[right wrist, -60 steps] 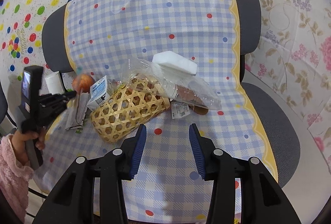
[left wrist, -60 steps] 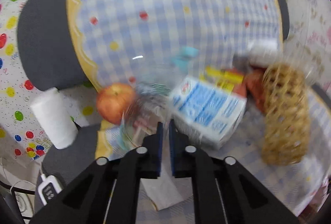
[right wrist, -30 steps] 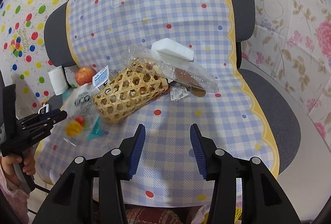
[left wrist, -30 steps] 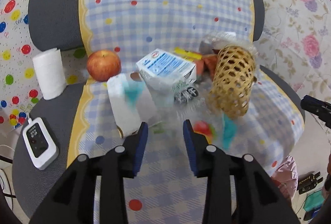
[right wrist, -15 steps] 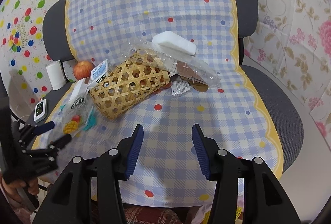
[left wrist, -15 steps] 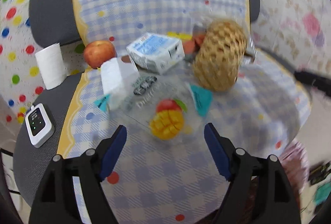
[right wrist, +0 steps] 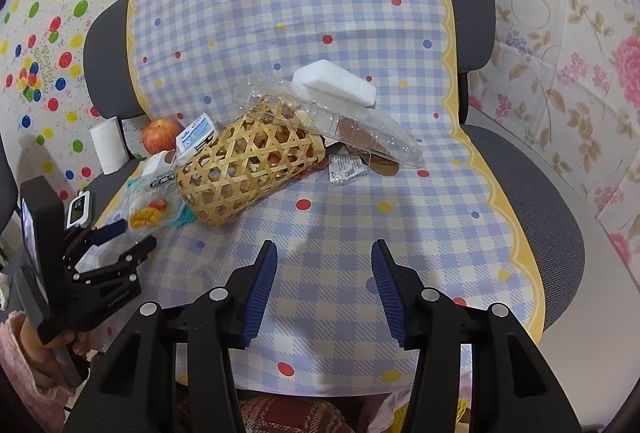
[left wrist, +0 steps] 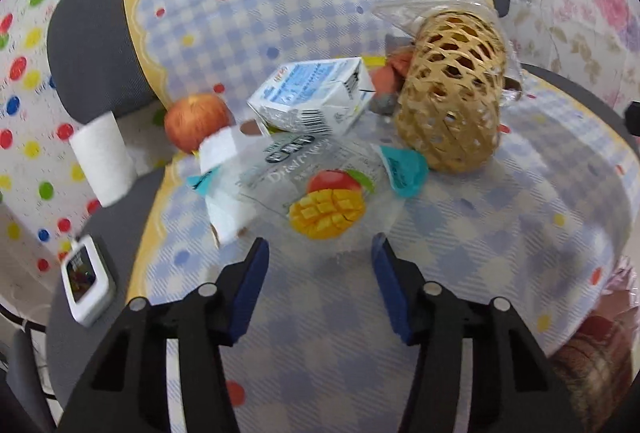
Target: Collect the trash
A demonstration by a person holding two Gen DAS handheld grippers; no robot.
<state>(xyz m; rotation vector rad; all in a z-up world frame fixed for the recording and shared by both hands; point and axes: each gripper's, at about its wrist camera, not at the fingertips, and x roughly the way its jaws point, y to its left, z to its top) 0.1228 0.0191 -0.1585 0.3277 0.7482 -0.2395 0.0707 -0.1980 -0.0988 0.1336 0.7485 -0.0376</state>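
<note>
Mango wrapper (left wrist: pixel 320 193) beside tipped basket (left wrist: pixel 452 93), carton (left wrist: pixel 312 97), apple (left wrist: pixel 196 121).

Basket (right wrist: pixel 244 169) blocks clutter (front open).

Bright even light; left view blurred, edges warped.

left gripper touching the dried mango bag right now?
Apart. In the left wrist view the left gripper has its jaws open, with checkered cloth visible between its fingertips and the dried mango bag; the right wrist view shows it short of the bag too.
</note>
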